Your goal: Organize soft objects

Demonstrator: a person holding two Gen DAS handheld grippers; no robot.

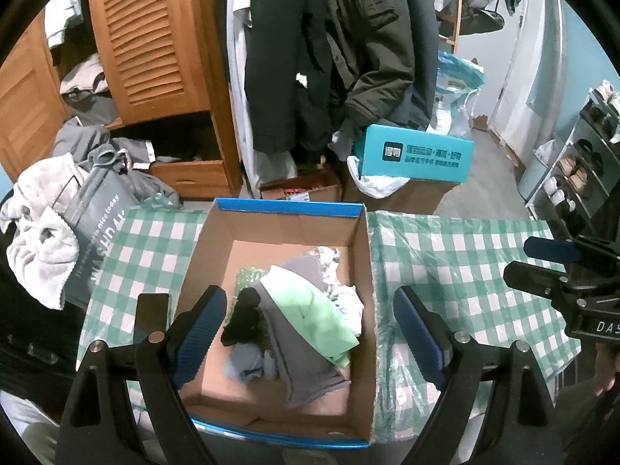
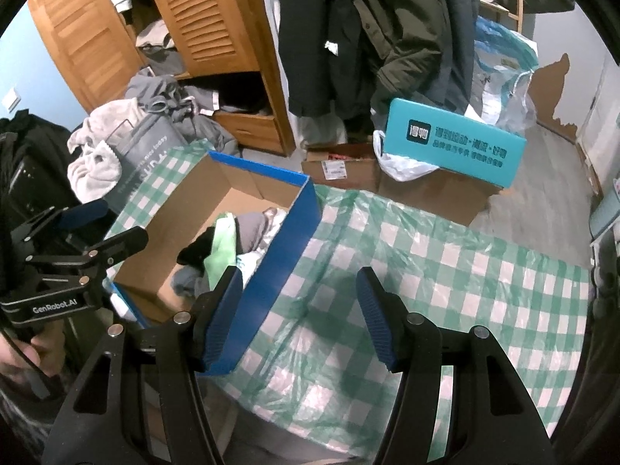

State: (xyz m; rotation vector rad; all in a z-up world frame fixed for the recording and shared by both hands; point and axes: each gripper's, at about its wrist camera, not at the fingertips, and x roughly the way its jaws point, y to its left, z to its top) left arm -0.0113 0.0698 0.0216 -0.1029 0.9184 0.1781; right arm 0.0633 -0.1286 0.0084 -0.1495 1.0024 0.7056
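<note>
My left gripper [image 1: 310,333] hung spread and empty above the cardboard box [image 1: 217,271], where the grey-and-green garment [image 1: 306,329] lay heaped. My right gripper [image 2: 298,317], likewise gaping, hovered over checked tablecloth [image 2: 445,271]. Next, probably the pale towel [image 1: 38,240] at nine o'clock.

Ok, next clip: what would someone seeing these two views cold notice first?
Probably the open blue-edged cardboard box in the middle of the green-and-white checked tablecloth, with a heap of clothes inside topped by a light green garment over a grey one. The open left gripper hovers above that pile, while the open right gripper hangs over bare cloth beside the box.
</note>
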